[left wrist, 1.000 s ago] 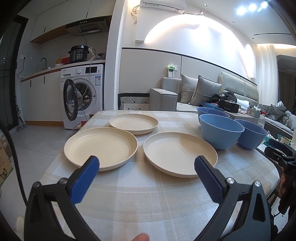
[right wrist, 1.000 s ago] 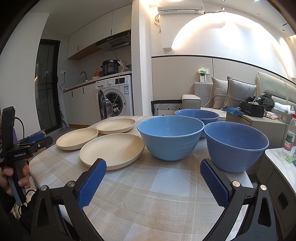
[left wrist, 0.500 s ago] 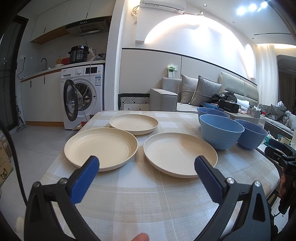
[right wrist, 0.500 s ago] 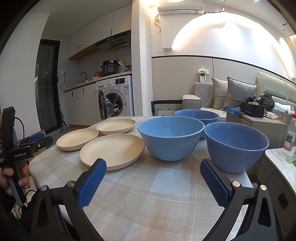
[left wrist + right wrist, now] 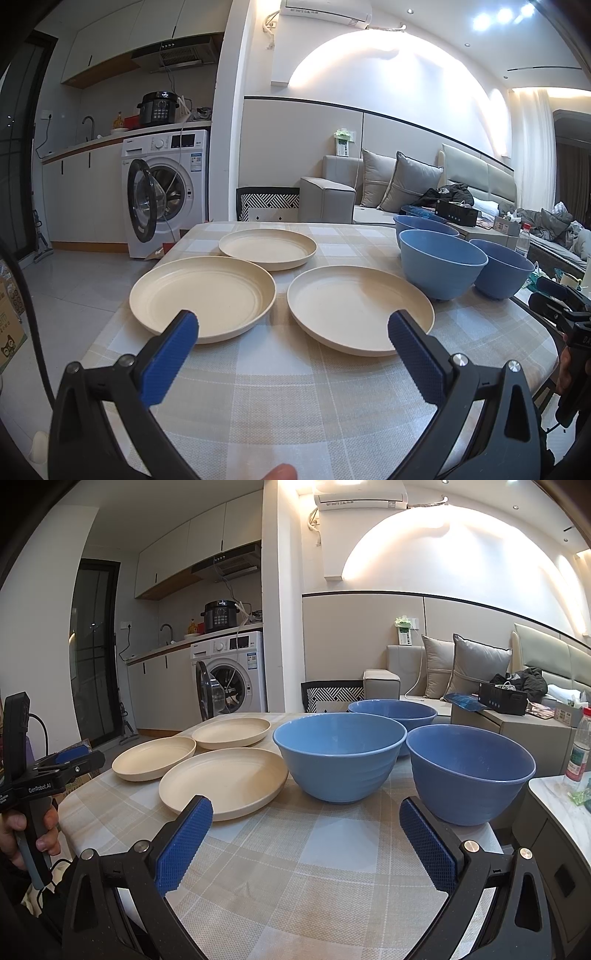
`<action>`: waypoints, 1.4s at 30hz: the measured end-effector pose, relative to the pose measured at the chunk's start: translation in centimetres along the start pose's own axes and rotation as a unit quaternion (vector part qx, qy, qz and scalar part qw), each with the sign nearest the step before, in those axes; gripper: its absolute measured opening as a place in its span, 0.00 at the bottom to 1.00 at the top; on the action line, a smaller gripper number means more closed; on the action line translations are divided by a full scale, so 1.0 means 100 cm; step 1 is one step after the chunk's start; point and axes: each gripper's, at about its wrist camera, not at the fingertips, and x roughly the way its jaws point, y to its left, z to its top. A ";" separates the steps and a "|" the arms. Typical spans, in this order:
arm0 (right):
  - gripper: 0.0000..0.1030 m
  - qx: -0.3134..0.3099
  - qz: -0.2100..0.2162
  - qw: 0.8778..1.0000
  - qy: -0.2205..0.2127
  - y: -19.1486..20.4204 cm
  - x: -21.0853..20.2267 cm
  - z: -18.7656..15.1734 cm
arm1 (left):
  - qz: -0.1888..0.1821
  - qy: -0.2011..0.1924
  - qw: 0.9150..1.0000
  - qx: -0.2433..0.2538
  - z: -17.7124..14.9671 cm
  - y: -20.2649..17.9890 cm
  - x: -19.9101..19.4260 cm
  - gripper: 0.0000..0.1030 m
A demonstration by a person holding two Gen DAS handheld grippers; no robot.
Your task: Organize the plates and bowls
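Three cream plates (image 5: 202, 295) and three blue bowls (image 5: 340, 755) are spread unstacked on the checked table (image 5: 332, 878). The left tool (image 5: 291, 330) is held spread wide and empty before the plates; the right tool (image 5: 304, 821) likewise, before the bowls. Plates are judged light, stiff and probably smooth; a pinch across the raised rim is suggested. Bowls are deeper, so the wall is best taken at the lip. Nothing is nested yet.
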 end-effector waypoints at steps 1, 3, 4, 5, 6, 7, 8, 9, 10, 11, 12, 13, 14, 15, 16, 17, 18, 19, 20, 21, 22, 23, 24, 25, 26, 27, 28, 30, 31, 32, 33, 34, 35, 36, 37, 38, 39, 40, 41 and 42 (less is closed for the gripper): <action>1.00 0.000 0.000 1.000 0.000 0.000 0.000 0.000 | 0.000 -0.001 1.000 0.000 0.000 0.000 0.000 1.00; 1.00 0.000 -0.001 1.000 -0.001 0.000 -0.001 0.002 | -0.001 -0.001 1.000 -0.001 0.003 0.001 -0.002 1.00; 1.00 0.000 -0.001 1.000 -0.001 0.001 -0.002 0.003 | 0.000 -0.001 1.000 0.000 0.003 0.001 -0.002 1.00; 1.00 0.000 -0.001 1.000 -0.001 0.001 -0.002 0.003 | 0.000 -0.001 1.000 0.000 0.004 0.001 -0.002 1.00; 1.00 0.000 -0.001 1.000 -0.001 0.000 -0.002 0.003 | -0.001 -0.001 1.000 0.000 0.004 0.001 -0.002 1.00; 1.00 0.000 -0.001 1.000 -0.001 0.000 -0.002 0.003 | -0.001 -0.001 1.000 0.000 0.006 0.001 -0.003 1.00; 1.00 0.000 -0.002 1.000 -0.001 0.000 -0.002 0.003 | -0.001 -0.002 1.000 0.000 0.005 0.001 -0.003 1.00; 1.00 0.000 -0.002 1.000 -0.002 0.000 -0.003 0.003 | 0.000 -0.002 1.000 0.000 0.004 0.001 -0.002 1.00; 1.00 0.001 -0.002 1.000 -0.003 0.000 -0.004 0.005 | 0.000 -0.001 1.000 0.000 0.005 0.001 -0.002 1.00; 1.00 0.001 -0.003 1.000 -0.003 -0.001 -0.004 0.005 | 0.000 -0.001 1.000 -0.001 0.004 0.001 -0.002 1.00; 1.00 0.002 -0.003 1.000 -0.003 -0.001 -0.004 0.006 | 0.000 -0.002 1.000 -0.001 0.004 0.001 -0.002 1.00; 1.00 0.002 -0.004 1.000 -0.003 -0.002 -0.004 0.007 | 0.000 -0.002 1.000 -0.001 0.005 0.001 -0.003 1.00; 1.00 0.002 -0.004 1.000 -0.003 -0.002 -0.004 0.007 | 0.000 -0.001 1.000 -0.001 0.005 0.001 -0.003 1.00; 1.00 0.002 -0.004 1.000 -0.002 -0.002 -0.004 0.007 | 0.000 -0.001 1.000 0.000 0.006 0.001 -0.003 1.00; 1.00 0.002 -0.004 1.000 -0.002 -0.003 -0.003 0.008 | 0.000 -0.002 1.000 0.000 0.006 0.001 -0.003 1.00; 1.00 0.002 -0.005 1.000 -0.002 -0.003 -0.004 0.007 | -0.001 -0.001 1.000 0.000 0.006 0.001 -0.003 1.00; 1.00 0.002 -0.004 1.000 -0.001 -0.003 -0.003 0.008 | -0.001 -0.001 1.000 0.000 0.006 0.001 -0.003 1.00; 1.00 0.002 -0.004 1.000 -0.001 -0.003 -0.003 0.007 | 0.000 -0.001 1.000 0.000 0.007 0.001 -0.003 1.00; 1.00 0.002 -0.005 1.000 0.000 -0.003 -0.003 0.005 | 0.000 -0.001 1.000 0.000 0.006 0.001 -0.003 1.00; 1.00 0.002 -0.005 1.000 0.000 -0.003 -0.003 0.006 | -0.001 -0.001 1.000 -0.001 0.006 0.001 -0.003 1.00; 1.00 0.001 -0.006 1.000 0.001 -0.003 -0.002 0.006 | -0.002 0.000 1.000 -0.004 0.007 0.002 -0.003 1.00; 1.00 0.001 -0.007 1.000 0.001 -0.003 -0.002 0.006 | -0.002 0.001 1.000 -0.006 0.007 0.002 -0.002 1.00; 1.00 0.001 -0.007 1.000 0.000 -0.004 -0.002 0.006 | -0.004 0.002 1.000 -0.009 0.008 0.004 -0.001 1.00; 1.00 0.001 -0.010 1.000 0.001 -0.004 -0.001 0.006 | -0.004 0.002 1.000 -0.010 0.009 0.005 -0.001 1.00; 1.00 0.001 -0.010 1.000 0.001 -0.004 -0.001 0.006 | -0.002 0.001 1.000 -0.012 0.009 0.006 -0.001 1.00; 1.00 0.002 -0.010 1.000 0.000 -0.005 -0.001 0.007 | -0.001 0.000 1.000 -0.012 0.010 0.007 -0.001 1.00; 1.00 0.003 -0.010 1.000 -0.001 -0.005 -0.001 0.008 | 0.000 0.000 1.000 -0.013 0.010 0.007 -0.002 1.00; 1.00 0.009 -0.007 1.000 -0.005 -0.007 -0.001 0.012 | 0.002 -0.004 1.000 -0.012 0.012 0.009 -0.003 1.00; 1.00 0.012 -0.003 1.000 -0.006 -0.008 -0.001 0.013 | 0.005 -0.004 1.000 -0.010 0.013 0.011 -0.003 1.00; 1.00 0.014 0.001 1.000 -0.007 -0.009 -0.002 0.015 | 0.007 -0.003 1.000 -0.007 0.015 0.011 -0.003 1.00; 1.00 0.016 0.005 1.000 -0.009 -0.010 -0.002 0.019 | 0.008 -0.002 1.000 -0.006 0.016 0.012 -0.002 1.00; 1.00 0.015 0.007 1.000 -0.010 -0.010 -0.001 0.021 | 0.010 -0.002 1.000 -0.004 0.017 0.013 -0.002 1.00; 1.00 0.013 0.009 1.000 -0.010 -0.008 -0.001 0.024 | 0.011 0.000 1.000 -0.003 0.018 0.014 -0.001 1.00; 1.00 0.010 0.010 1.000 -0.009 -0.008 0.000 0.028 | 0.012 0.000 1.000 -0.002 0.020 0.014 -0.001 1.00; 1.00 0.003 0.007 1.000 -0.011 -0.006 0.000 0.033 | 0.012 0.001 1.000 -0.002 0.022 0.015 0.000 1.00; 1.00 0.000 0.007 1.000 -0.013 -0.005 0.000 0.035 | 0.013 0.002 1.000 -0.003 0.024 0.017 0.001 1.00; 1.00 -0.004 0.007 1.000 -0.013 -0.004 0.001 0.040 | 0.016 0.002 1.000 -0.004 0.024 0.018 0.001 1.00; 1.00 -0.009 0.009 1.000 -0.014 -0.002 0.003 0.044 | 0.021 0.001 1.000 -0.005 0.027 0.019 0.001 1.00; 1.00 -0.012 0.010 1.000 -0.012 0.000 0.004 0.048 | 0.025 -0.001 1.000 -0.005 0.029 0.021 0.001 1.00; 1.00 -0.014 0.010 1.000 -0.012 0.001 0.006 0.051 | 0.028 -0.001 1.000 -0.006 0.030 0.021 0.002 1.00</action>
